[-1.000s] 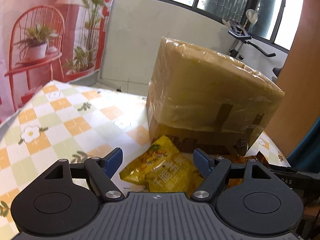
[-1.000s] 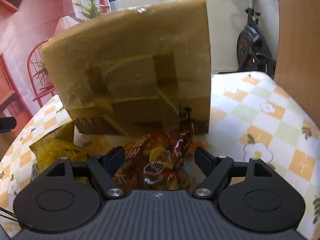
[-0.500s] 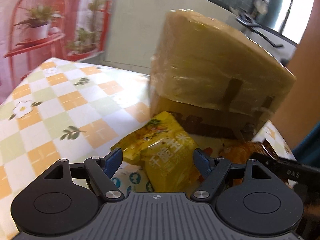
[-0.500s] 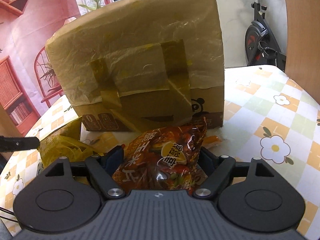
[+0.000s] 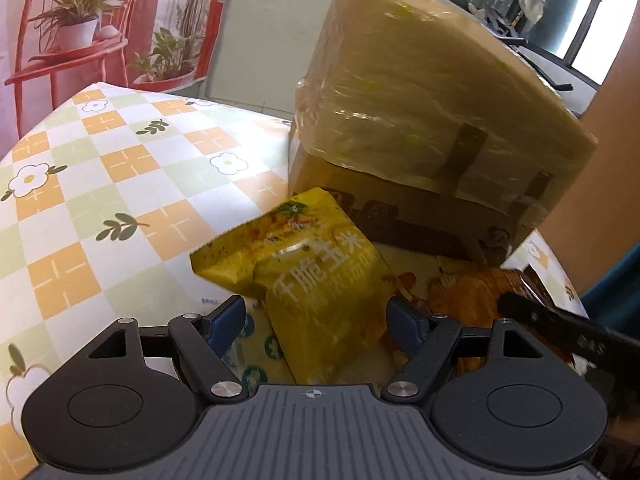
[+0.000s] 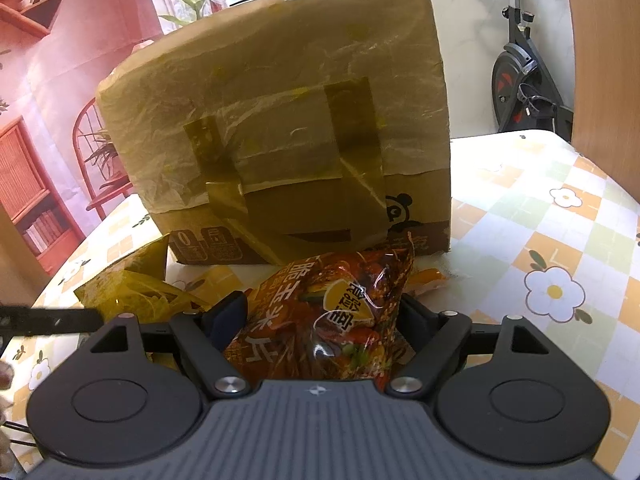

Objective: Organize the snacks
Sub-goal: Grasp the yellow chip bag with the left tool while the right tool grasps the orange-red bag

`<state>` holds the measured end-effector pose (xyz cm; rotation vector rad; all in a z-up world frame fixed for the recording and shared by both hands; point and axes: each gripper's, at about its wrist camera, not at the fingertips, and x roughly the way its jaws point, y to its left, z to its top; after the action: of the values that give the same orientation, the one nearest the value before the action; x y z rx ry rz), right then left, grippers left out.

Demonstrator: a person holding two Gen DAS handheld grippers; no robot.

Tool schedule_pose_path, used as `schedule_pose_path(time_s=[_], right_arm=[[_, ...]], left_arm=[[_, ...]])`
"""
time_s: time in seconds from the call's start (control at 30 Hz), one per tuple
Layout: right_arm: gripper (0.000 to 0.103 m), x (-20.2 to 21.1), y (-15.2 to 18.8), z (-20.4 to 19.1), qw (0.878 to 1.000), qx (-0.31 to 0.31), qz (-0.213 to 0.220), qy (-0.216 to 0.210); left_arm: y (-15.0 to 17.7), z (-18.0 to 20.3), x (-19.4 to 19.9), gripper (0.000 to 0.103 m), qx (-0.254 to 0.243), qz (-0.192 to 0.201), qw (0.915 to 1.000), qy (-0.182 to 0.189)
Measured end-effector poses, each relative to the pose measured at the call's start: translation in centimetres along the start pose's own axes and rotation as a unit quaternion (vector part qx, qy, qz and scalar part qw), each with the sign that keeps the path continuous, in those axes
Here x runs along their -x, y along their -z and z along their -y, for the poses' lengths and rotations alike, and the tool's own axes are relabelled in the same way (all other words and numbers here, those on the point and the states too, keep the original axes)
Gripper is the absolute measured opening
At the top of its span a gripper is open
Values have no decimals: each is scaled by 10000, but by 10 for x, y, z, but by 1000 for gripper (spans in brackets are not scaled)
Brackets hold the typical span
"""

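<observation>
Table [image 5: 120, 168] under checked orange, green and white cloth with flower and leaf print. Large brown cardboard box [image 6: 288, 132], upper part wrapped in clear plastic film and strapped with dark tape, standing on table towards far side. Yellow foil snack packet [image 5: 320, 288] with white characters, lying on table just before box, lower half between blue-padded fingers [image 5: 224, 320] of left gripper [image 5: 316, 318]; jaws wide, right pad at packet's edge, left pad clear of it, no squeeze visible. Red-brown foil snack packet [image 6: 328, 320] printed with corn and chilli, lying in front of box to right of yellow packet [image 6: 132, 292], set between fingers of right gripper [image 6: 320, 320]; jaws wide, packet filling gap, pads close against both sides; firm grip or mere contact cannot be told. Same red-brown packet [image 5: 480, 288] partly seen in left view, beside black finger of right gripper [image 5: 560, 320]. Black exercise bike [image 6: 520, 80] behind table, right. Red printed backdrop [image 5: 80, 20] with chair and potted plants, left.
</observation>
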<state>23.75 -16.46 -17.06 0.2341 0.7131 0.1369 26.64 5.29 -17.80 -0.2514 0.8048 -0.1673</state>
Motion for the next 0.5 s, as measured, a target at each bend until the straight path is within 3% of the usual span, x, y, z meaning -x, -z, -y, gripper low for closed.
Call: schedule_pose_path(time_s=[0.13,0.5], right_arm=[[82,-1,0,2,10000,-31,-4,-36],[83,-4,0,5,9999,-46,-39,-100]], left_arm=[[-8,-7,-15,80,185,-138,9997,-108],[-11,-10,-26,88,322,-70,9994,-77]])
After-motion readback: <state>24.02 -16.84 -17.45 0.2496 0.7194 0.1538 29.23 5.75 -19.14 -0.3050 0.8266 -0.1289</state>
